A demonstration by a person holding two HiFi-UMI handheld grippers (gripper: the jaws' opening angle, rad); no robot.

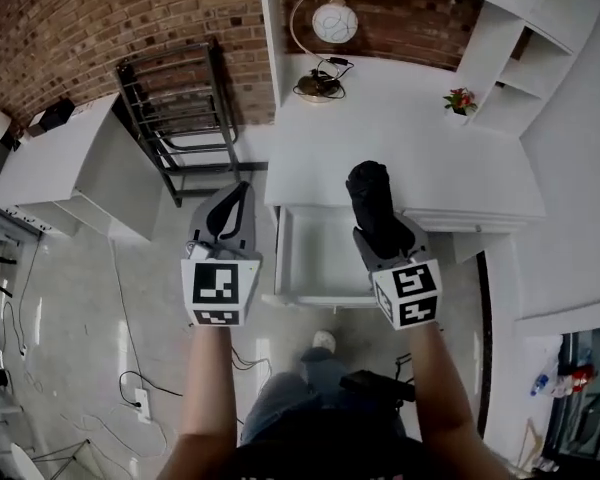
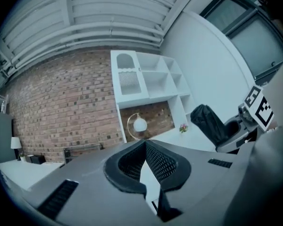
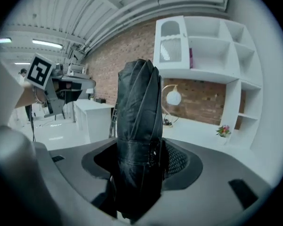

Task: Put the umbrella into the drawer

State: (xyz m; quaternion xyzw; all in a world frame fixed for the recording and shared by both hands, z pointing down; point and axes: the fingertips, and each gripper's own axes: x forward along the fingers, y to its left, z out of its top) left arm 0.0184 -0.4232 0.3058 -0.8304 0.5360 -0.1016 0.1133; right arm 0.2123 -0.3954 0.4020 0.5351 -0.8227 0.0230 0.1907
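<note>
Gripping a folded black umbrella [image 3: 139, 112] in the right claw [image 3: 141, 166]. Closed on its lower part, just under the strap that cinches the pleated, slightly glossy fabric into a stubby cylinder. Poking up well past the claw, rounded at the top. Seen from the head view hanging in the air over the front edge of the white counter [image 1: 400, 148] and the open drawer [image 1: 320, 258], touching neither.

Holding nothing in the left claw [image 2: 145, 147]. Closed to a point at the tips, with only a narrow diamond-shaped slit between the ribbed, mesh-textured pads. Held to the left of the drawer, over the pale glossy floor [image 1: 90, 308].

Smooth, flat and boxy for the drawer, pulled out from under the counter. On the counter, a globe lamp [image 1: 333, 23] in a thin brass arc and a small potted flower [image 1: 460, 100]. Behind, rough red brick wall [image 1: 100, 18] and a black metal rack [image 1: 180, 118].
</note>
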